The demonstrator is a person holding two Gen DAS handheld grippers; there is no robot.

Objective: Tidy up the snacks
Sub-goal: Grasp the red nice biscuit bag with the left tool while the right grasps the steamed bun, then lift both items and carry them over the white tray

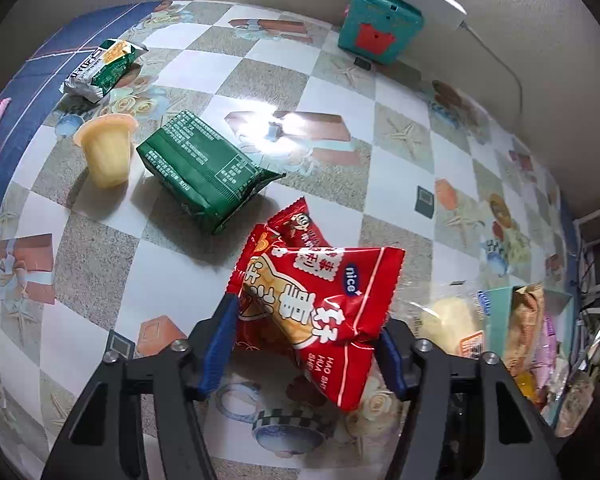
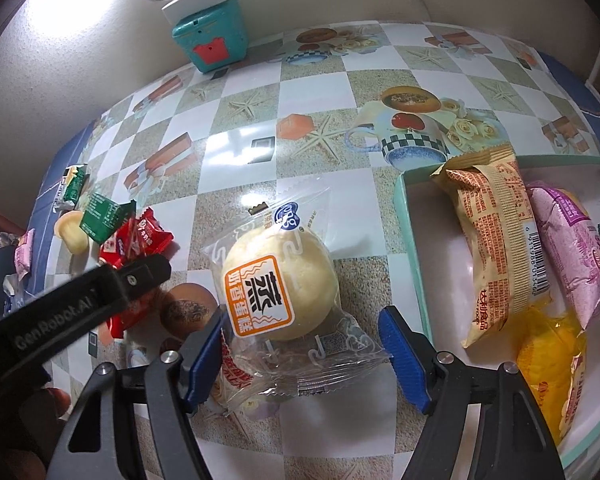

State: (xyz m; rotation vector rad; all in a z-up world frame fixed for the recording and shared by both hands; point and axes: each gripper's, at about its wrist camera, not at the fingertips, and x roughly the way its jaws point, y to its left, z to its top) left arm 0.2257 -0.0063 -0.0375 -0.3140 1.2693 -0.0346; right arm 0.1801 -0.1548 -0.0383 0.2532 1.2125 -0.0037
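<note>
Only right view: tray [image 2: 410,240] | left tool [image 1: 306,334] clamps red packet [image 1: 324,300] | right tool [image 2: 300,324] apart, straddling cake [image 2: 278,286]

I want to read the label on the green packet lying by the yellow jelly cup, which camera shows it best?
The left wrist view: the green packet lies large and unobstructed beside the jelly cup, its printed back facing the camera. In the right wrist view the packet is small, far off at the left edge, print unreadable.

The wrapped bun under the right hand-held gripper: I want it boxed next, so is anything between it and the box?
Nothing visible. The wrapped bun lies on bare tablecloth just left of the box, whose near-left floor is free; the right hand-held gripper straddles its wrapper.
</note>
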